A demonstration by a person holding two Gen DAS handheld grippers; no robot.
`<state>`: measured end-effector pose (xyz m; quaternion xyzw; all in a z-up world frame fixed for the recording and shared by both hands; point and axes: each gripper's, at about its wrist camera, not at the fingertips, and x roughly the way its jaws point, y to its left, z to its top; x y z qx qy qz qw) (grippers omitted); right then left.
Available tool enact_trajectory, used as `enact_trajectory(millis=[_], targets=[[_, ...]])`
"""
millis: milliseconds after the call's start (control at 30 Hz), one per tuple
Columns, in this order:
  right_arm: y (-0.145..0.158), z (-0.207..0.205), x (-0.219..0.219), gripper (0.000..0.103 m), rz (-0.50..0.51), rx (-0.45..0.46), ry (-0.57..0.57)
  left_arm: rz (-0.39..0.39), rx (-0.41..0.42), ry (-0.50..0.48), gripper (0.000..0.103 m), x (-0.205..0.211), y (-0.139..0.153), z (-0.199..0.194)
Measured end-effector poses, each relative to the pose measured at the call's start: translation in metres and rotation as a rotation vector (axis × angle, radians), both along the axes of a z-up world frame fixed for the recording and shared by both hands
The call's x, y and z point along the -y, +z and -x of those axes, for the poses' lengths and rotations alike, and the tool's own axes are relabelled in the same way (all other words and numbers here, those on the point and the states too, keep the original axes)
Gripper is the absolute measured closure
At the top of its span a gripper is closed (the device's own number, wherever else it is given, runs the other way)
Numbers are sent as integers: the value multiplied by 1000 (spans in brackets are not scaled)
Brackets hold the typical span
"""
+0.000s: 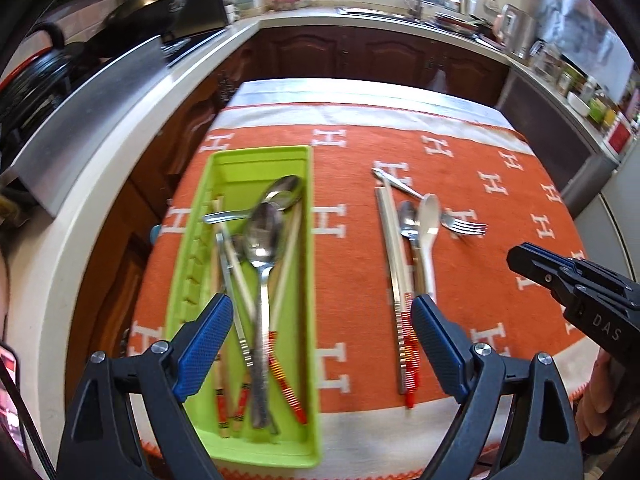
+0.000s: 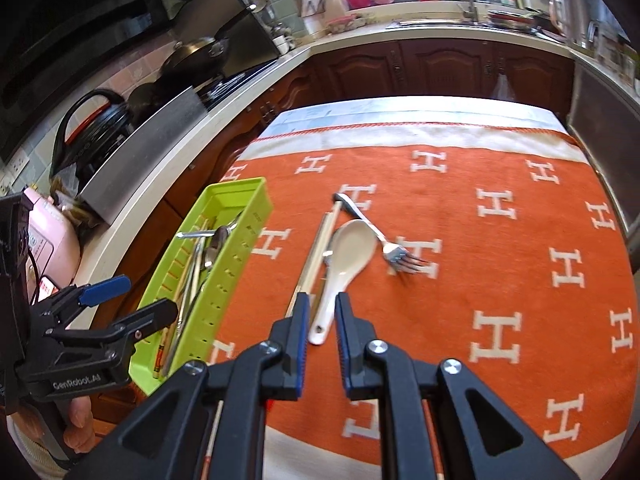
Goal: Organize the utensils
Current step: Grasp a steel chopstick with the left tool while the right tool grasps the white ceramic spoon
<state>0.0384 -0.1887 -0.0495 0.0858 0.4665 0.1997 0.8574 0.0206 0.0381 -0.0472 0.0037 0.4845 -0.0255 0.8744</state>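
Observation:
A lime green tray [image 1: 224, 168] lies on the left of the orange cloth and holds metal spoons [image 1: 260, 236] and red-striped chopsticks [image 1: 286, 380]. My left gripper [image 1: 320, 308] hangs wide open above the tray's near end, with nothing between its pads. To the right on the cloth lie a white ceramic spoon [image 2: 352, 248], a fork [image 2: 400, 258], a chopstick pair [image 2: 316, 248] and a metal spoon [image 1: 408, 220]. My right gripper [image 2: 322, 312] hovers over the white spoon's handle. Its pads stand a narrow gap apart and do not press on the handle.
The table carries an orange cloth [image 2: 500, 280] patterned with white H letters. A pale counter [image 1: 120, 152] curves close along the left, with a pan [image 1: 148, 8] on the stove. Dark cabinets [image 2: 440, 68] and a sink [image 1: 416, 4] stand beyond the far edge.

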Motion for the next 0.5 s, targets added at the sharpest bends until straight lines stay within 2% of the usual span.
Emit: enact_trajectory(millis=[133,167,433,500], targets=[[-7,-3,16,85,-9,-14,-32,26,-7,-38,14,11,-4,-9],[-9,-4,18,85,-11,-18,-37,32,-9,-44,17,13,-5,-11],[-22,-12,28,85,-22,-40,-45,60,-91,-113,57,36,-30,-36],[-26,-16,29,85,-27,-48,-45,57,-116,-120,75,39,-38,-42]])
